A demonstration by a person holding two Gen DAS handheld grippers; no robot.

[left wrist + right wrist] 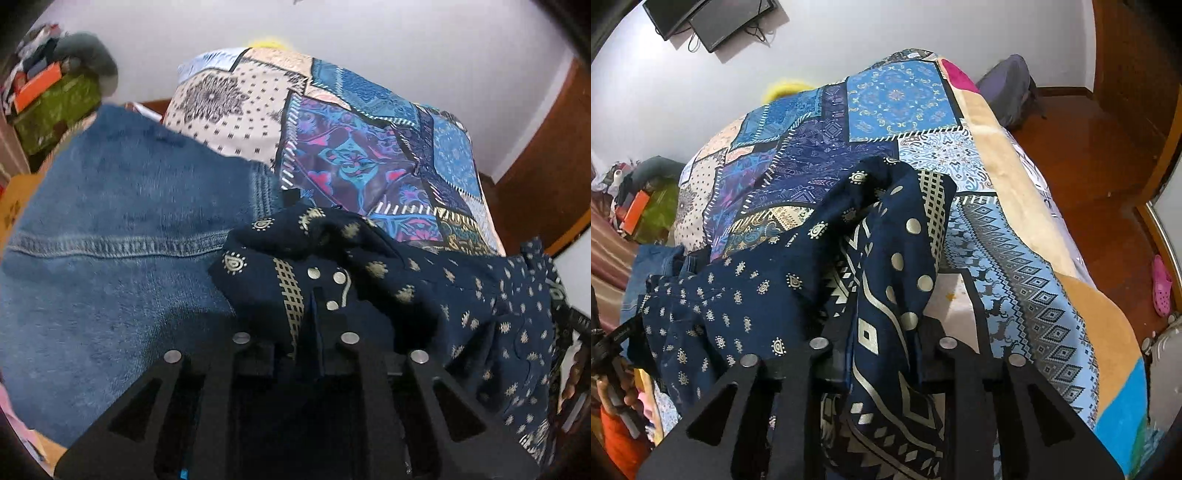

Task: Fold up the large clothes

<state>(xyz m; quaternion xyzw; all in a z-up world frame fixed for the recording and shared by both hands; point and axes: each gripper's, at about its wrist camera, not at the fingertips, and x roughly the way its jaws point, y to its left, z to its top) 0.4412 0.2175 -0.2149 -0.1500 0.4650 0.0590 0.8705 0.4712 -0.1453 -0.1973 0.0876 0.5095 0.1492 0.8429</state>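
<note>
Both grippers, left [317, 295] and right [882, 325], have their jaws nipped on the navy gold-printed cotton garment [746, 291]; keep its edge taut (corners level) above the patchwork bedspread [897, 99].

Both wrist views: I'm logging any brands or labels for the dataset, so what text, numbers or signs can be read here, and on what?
None can be read.
navy printed garment: only dots, paisleys and geometric motifs, no letters.
patchwork bedspread: ornament only.
orange box on the shelf: too blurred to tell.
wall screens: dark, no visible marking.
</note>
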